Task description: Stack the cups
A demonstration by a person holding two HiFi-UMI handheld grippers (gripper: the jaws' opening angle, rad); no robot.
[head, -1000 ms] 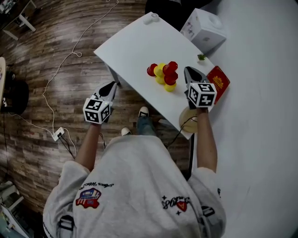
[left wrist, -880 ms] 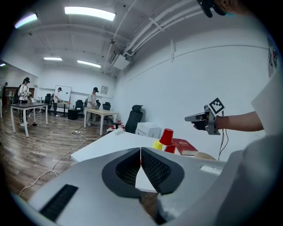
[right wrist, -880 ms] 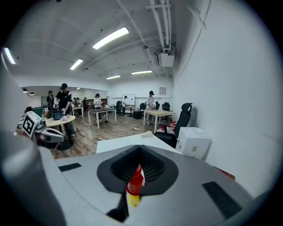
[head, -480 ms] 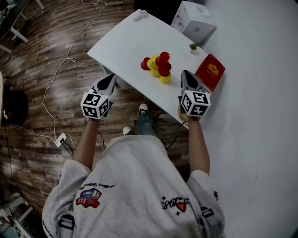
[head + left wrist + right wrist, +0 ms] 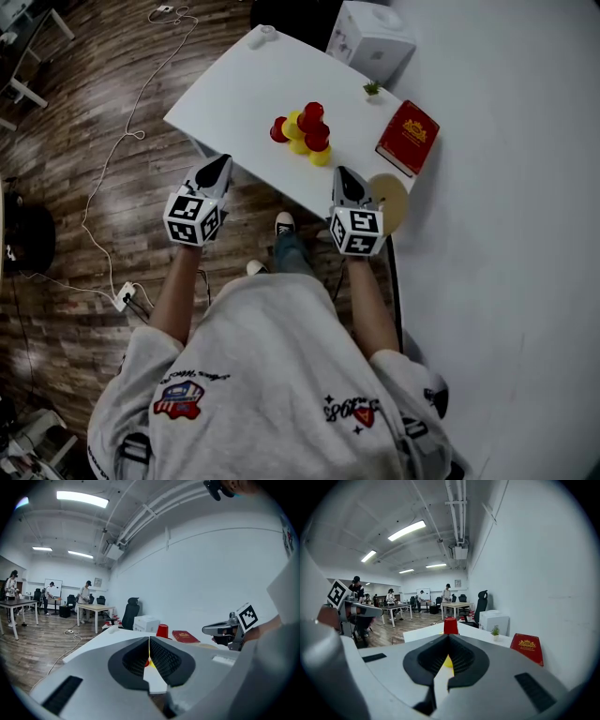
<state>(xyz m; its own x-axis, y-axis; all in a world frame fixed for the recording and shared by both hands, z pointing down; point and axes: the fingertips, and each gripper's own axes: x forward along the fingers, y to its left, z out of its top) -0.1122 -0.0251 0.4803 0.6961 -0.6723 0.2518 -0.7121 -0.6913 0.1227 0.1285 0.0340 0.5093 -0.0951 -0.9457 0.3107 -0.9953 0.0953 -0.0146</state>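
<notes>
Head view showed red and yellow cups (image 5: pixel 302 134) piled pyramid-wise on the counter (image 5: pixel 234 94), each on end, long axis vertical. Both pressed together and empty, the left gripper (image 5: pixel 218 167) and right gripper (image 5: pixel 345 178) hung by its near edge.

This looks like a big shared office or work room. Long strip lights (image 5: pixel 407 529) and bare pipes (image 5: pixel 457 503) run across the high ceiling. The walls (image 5: pixel 211 573) are plain white and the floor (image 5: pixel 84 141) looks like wood, with a cable (image 5: pixel 122 141) lying on it. Far back, people (image 5: pixel 447 591) stand at long worktops (image 5: pixel 454 605). There are black office chairs (image 5: pixel 132 607) and a whiteboard (image 5: pixel 52 586).
</notes>
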